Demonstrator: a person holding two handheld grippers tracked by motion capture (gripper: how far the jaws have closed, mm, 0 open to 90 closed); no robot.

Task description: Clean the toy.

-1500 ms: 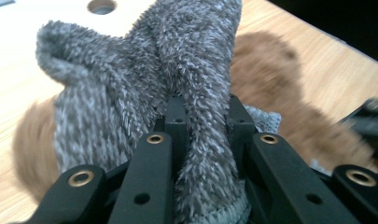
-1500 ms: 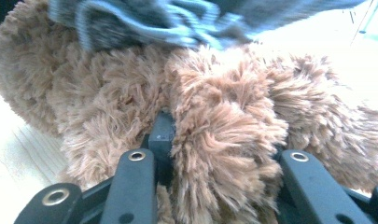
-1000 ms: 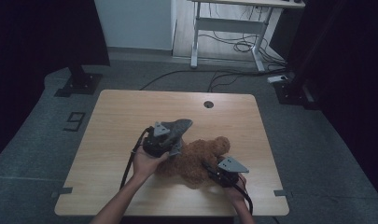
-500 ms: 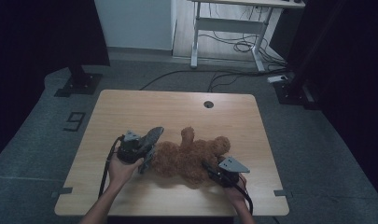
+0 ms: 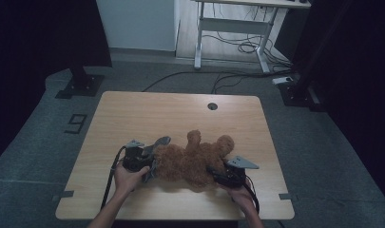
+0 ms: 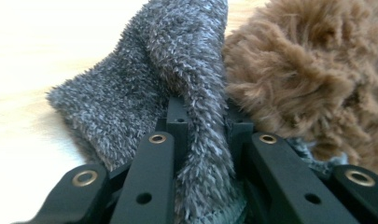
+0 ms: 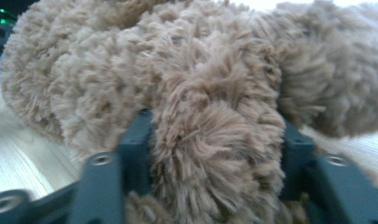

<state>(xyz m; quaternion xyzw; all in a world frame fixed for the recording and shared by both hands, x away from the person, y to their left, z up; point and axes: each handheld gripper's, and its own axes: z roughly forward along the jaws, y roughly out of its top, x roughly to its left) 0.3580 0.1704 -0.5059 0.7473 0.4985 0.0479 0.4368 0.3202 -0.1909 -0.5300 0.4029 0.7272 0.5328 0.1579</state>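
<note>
A fluffy brown plush teddy bear (image 5: 195, 159) is lying on its back near the front edge of the pale wooden bench (image 5: 180, 114), between the two hands. The left gripper (image 5: 149, 159) is sitting at the bear's left end, its jaws pinching a grey fuzzy fabric piece (image 6: 177, 84) just beside the brown fur. The right gripper (image 5: 217, 175) is resting at the bear's right end; its jaws have just been opening, with a thick tuft of brown plush between them, touching both.

left gripper (image 5: 149, 164): jaws clamped | right gripper (image 5: 214, 172): jaws just opening
</note>
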